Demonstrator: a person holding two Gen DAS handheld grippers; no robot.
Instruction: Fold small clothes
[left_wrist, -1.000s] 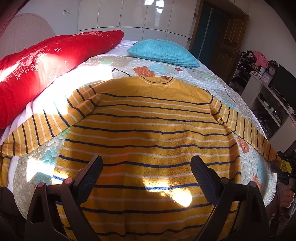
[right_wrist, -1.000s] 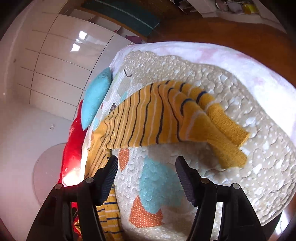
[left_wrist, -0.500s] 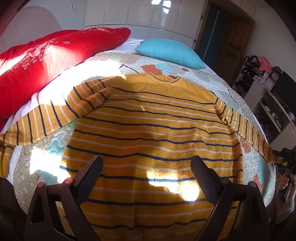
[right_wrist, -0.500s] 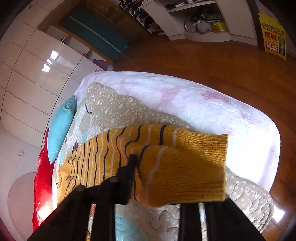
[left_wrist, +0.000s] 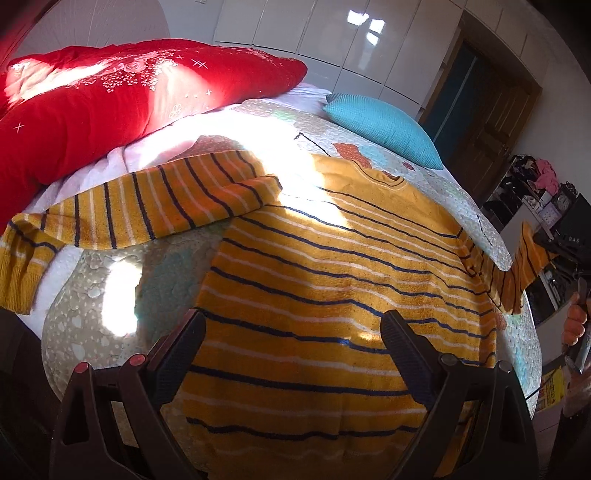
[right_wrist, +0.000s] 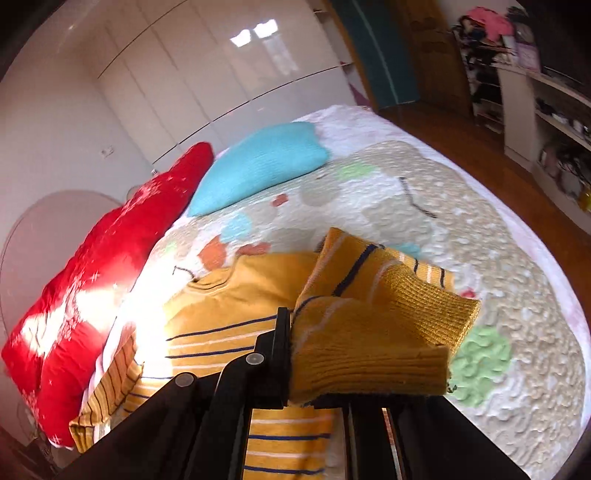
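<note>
Bedroom with glossy white wardrobe doors (left_wrist: 332, 48) behind, a wooden door (left_wrist: 491, 122) toward the far right, cluttered shelves (right_wrist: 554, 122) along the right wall. Quilted bed (right_wrist: 461, 229) with patchwork spread, sunlit near its left edge. Red pillow (left_wrist: 110, 103) along the left edge, blue pillow (left_wrist: 384, 125) at the head.

Yellow striped sweater (left_wrist: 332, 295) spread flat across the middle of the bed, neckline toward the head, hem at the foot edge. Left sleeve (left_wrist: 147, 206) stretched out to the left edge, cuff hanging over it. Right sleeve (right_wrist: 369, 332) lifted off the spread near the right edge, cuff pinched tight in the right hand-held gripper (right_wrist: 295, 354), jaws clamped shut on the knit.

Left hand-held gripper (left_wrist: 291, 350) hovering above the hem, jaws spread wide, nothing between them, sweater visible beneath.

Fingers of a hand (left_wrist: 576, 325) at the right margin of the left wrist view. Yellow printed sheet (left_wrist: 550, 387) low beside the bed; writing too small to read.
</note>
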